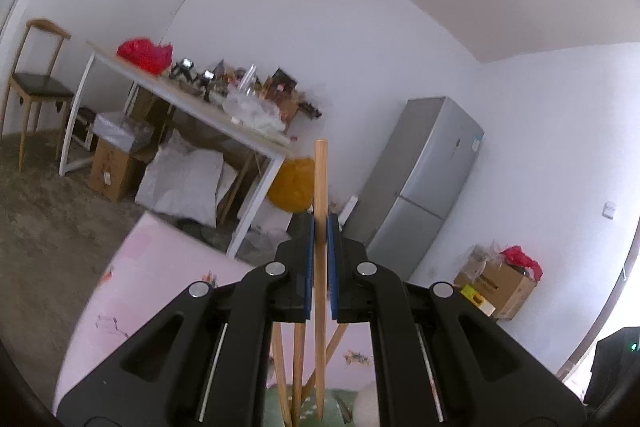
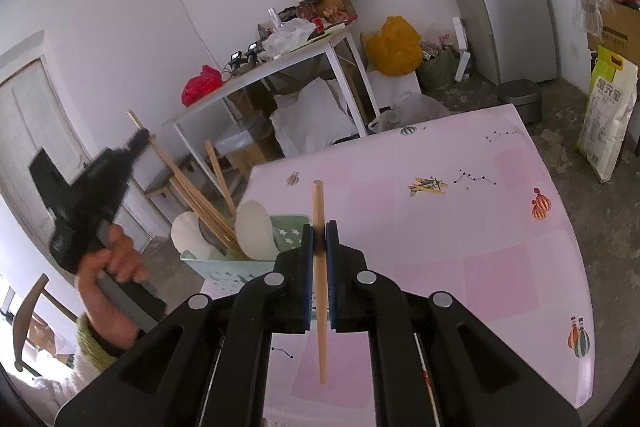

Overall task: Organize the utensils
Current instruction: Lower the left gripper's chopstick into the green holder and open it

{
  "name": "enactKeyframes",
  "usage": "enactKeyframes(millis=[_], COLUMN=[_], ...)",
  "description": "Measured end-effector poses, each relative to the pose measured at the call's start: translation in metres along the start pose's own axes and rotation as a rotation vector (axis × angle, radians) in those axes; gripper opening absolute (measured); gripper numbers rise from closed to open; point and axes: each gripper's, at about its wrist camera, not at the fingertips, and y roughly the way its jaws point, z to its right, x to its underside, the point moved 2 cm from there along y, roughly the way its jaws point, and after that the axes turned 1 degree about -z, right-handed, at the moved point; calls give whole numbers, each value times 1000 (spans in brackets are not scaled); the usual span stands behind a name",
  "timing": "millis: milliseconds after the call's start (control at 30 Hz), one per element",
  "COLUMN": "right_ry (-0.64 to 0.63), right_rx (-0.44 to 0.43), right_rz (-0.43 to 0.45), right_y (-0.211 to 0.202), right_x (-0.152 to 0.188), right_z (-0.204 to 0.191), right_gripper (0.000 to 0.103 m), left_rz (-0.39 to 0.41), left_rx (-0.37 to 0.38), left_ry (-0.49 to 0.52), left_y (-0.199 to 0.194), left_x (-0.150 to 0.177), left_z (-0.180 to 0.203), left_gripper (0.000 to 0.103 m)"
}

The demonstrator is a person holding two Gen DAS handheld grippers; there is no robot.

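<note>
I keep the left claw (image 1: 320,227) clenched on one chopstick (image 1: 321,187) above the holder (image 2: 224,267) at the tabletop's (image 2: 460,227) left edge, ready for insertion. The right claw (image 2: 319,231) grips another chopstick (image 2: 319,211) over the tabletop, waiting its turn.

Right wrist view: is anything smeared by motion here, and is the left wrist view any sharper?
Right wrist view: the black left gripper and the hand holding it are motion-blurred; the thin wooden chopstick in the right gripper is crisp. Left wrist view: the pink tablecloth's edge is smeared; strong fisheye bending in both.
</note>
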Motion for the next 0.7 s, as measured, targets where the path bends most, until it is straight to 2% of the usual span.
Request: enactKeyframes(millis=[100, 167, 233, 333, 500, 700], right_ry=[7, 7, 5, -1, -27, -100], right_rx=[2, 4, 6, 9, -10, -53], right_rz=[-6, -10, -8, 3, 62, 157], right_y=[2, 3, 2, -1, -21, -48], right_x=[2, 3, 3, 1, -9, -35], right_z=[1, 0, 0, -3, -17, -46], right_gripper=[6, 6, 6, 6, 6, 6], left_rz=[-32, -55, -59, -68, -73, -93], left_rx=[20, 49, 60, 69, 50, -9], left_ry=[-35, -53, -53, -58, -19, 79], left_y=[3, -2, -11, -25, -56, -88], left_x=[17, 29, 39, 46, 48, 49], left_z=[-7, -10, -12, -16, -20, -28], left_gripper=[5, 10, 23, 32, 43, 57])
